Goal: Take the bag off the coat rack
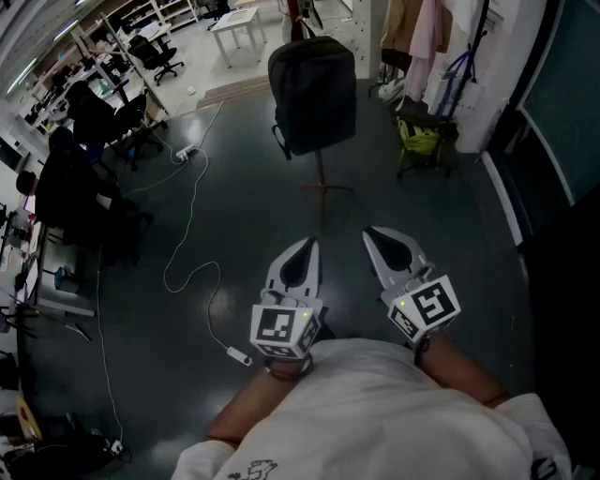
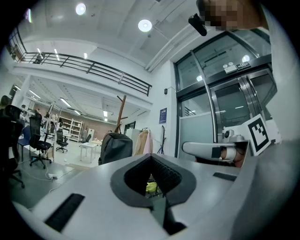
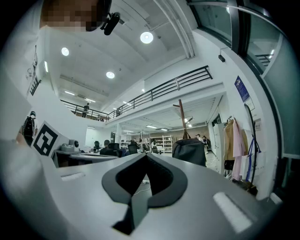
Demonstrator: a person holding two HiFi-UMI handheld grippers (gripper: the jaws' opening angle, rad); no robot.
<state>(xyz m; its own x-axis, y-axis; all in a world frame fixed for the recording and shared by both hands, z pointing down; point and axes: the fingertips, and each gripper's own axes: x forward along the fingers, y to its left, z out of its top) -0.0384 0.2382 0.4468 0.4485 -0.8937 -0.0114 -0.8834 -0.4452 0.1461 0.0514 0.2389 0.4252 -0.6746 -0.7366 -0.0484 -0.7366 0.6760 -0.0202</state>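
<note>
A black bag (image 1: 312,92) hangs on the coat rack (image 1: 322,178) at the far side of the dark floor (image 1: 234,216). It covers the upper part of the pole, and only the thin lower pole and the spread feet show beneath it. Both grippers are held low in front of the person, side by side and well apart from the bag, pointing toward the rack. The left gripper (image 1: 311,245) has its fingers pressed together at the tips with nothing between them. Its own view shows the same: the left gripper (image 2: 151,157) is closed on a hollow, through which a bit of yellow-green shows, and the bag (image 2: 116,147) hangs beyond on the wooden coat rack (image 2: 121,110). The right gripper (image 1: 368,232) is likewise closed and empty. In its view the right gripper (image 3: 146,155) has its tips meeting, with the bag (image 3: 189,151) to the right of them on the coat rack (image 3: 182,117). A white cable (image 1: 194,267) winds across the floor to the left of the grippers. To the right of the rack a yellow-green bundle (image 1: 418,138) sits under hanging clothes (image 1: 424,28). Office chairs (image 1: 155,52) stand at the far left.
</note>
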